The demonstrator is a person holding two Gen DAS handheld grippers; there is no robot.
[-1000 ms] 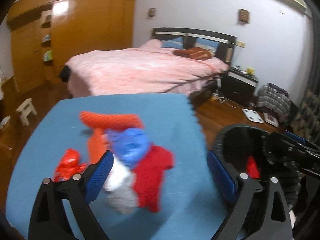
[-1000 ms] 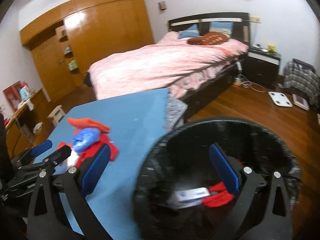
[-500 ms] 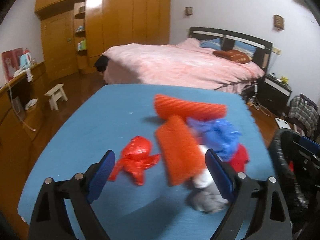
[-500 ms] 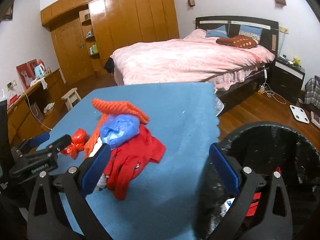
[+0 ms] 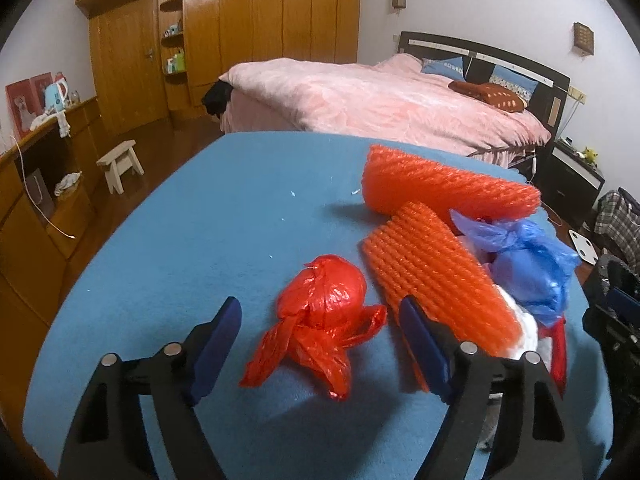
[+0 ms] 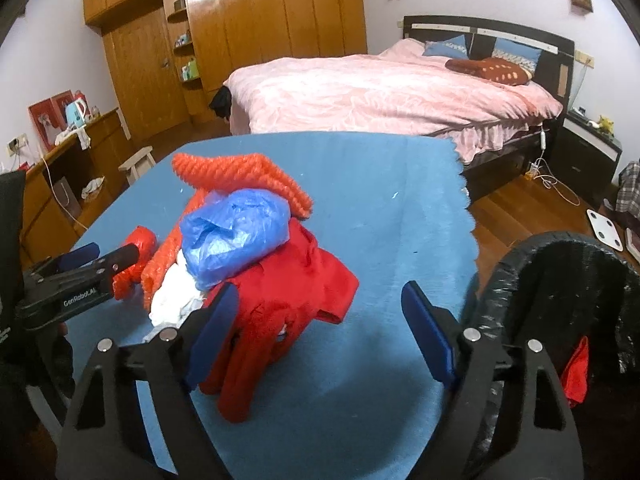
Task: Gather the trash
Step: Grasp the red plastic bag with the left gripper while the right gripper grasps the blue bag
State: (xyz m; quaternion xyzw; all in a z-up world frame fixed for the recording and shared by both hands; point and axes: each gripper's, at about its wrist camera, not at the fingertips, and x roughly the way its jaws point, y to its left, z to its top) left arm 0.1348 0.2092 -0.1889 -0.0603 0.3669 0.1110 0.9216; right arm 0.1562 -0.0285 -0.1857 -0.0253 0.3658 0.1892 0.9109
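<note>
Left hand-held gripper (image 5: pixel 320 334): jaws apart, just been closing, knotted red bag (image 5: pixel 320 312) on the worktop (image 5: pixel 200 220) between them, ungripped. Right hand-held gripper (image 6: pixel 320 322) likewise around the red cloth (image 6: pixel 288 292). We should centre each before squeezing. Bin (image 6: pixel 560 280) sits right.

- Left wrist view: looks forward and down along its jaws, close over the blue table (image 5: pixel 224 216); bed (image 5: pixel 384 100) beyond.
- Right wrist view: same heading, set rightward, bin (image 6: pixel 560 280) right of its jaws.
- Shared: orange foam netting (image 5: pixel 432 276) (image 6: pixel 244 176), blue bag (image 5: pixel 528 268) (image 6: pixel 236 236).
</note>
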